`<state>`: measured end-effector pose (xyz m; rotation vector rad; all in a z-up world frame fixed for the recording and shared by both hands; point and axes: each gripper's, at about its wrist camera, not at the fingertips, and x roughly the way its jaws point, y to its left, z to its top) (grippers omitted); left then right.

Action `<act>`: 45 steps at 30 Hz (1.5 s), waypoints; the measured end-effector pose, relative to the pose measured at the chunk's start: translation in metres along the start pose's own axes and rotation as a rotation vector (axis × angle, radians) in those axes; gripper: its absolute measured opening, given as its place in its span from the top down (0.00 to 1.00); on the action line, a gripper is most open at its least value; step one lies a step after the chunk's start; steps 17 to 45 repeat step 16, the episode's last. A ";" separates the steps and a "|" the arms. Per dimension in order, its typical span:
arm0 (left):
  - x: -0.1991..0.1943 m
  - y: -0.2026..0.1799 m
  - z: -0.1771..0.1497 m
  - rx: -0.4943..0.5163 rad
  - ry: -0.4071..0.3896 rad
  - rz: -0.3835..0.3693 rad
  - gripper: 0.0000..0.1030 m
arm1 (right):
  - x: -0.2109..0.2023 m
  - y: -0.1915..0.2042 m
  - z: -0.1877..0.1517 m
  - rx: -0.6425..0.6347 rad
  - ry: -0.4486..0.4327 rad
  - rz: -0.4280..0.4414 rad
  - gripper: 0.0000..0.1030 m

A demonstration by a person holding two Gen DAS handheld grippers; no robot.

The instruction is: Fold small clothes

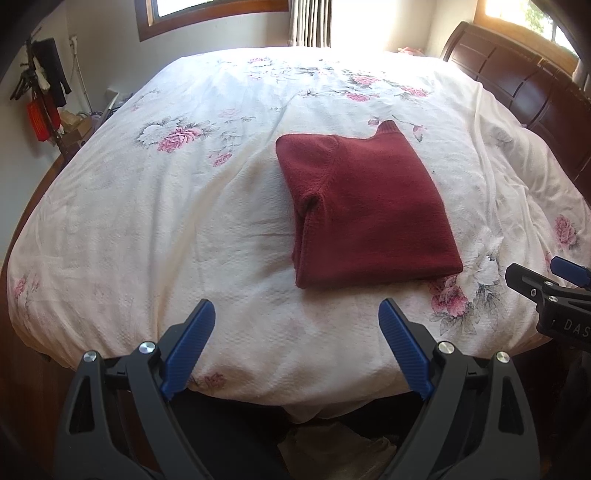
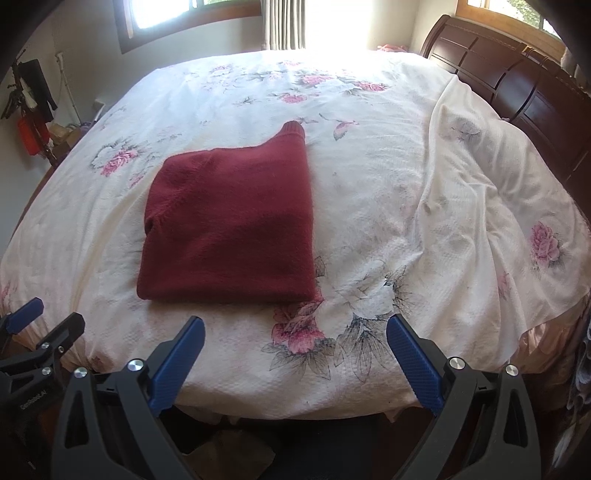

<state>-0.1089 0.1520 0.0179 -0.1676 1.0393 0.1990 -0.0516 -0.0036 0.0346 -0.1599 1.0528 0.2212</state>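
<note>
A dark red knit sweater [image 1: 365, 206] lies folded into a neat rectangle on the bed, its ribbed collar poking out at the far corner; in the right wrist view the sweater [image 2: 232, 229] sits left of centre. My left gripper [image 1: 297, 310] hovers open over the bed's near edge, just short of the sweater, with nothing between its blue pads. My right gripper [image 2: 295, 326] is also open and empty, near the sweater's front right corner. Each gripper shows at the other view's edge: the right gripper [image 1: 546, 280] and the left gripper [image 2: 44, 314].
The bed carries a white floral cover [image 1: 184, 221], rumpled along its right side [image 2: 461, 177]. A dark wooden headboard [image 2: 517, 85] stands at the right. Bright windows and a curtain [image 1: 310, 22] are behind. Clutter and hanging items [image 1: 44, 92] sit by the left wall.
</note>
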 end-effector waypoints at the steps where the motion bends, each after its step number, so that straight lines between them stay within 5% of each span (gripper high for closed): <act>1: 0.000 0.000 0.000 0.000 -0.001 0.001 0.13 | -0.001 0.000 -0.001 0.000 -0.005 -0.002 0.04; 45: 0.002 -0.001 -0.001 -0.001 0.001 0.001 0.13 | 0.001 -0.003 0.001 0.009 0.003 0.002 0.04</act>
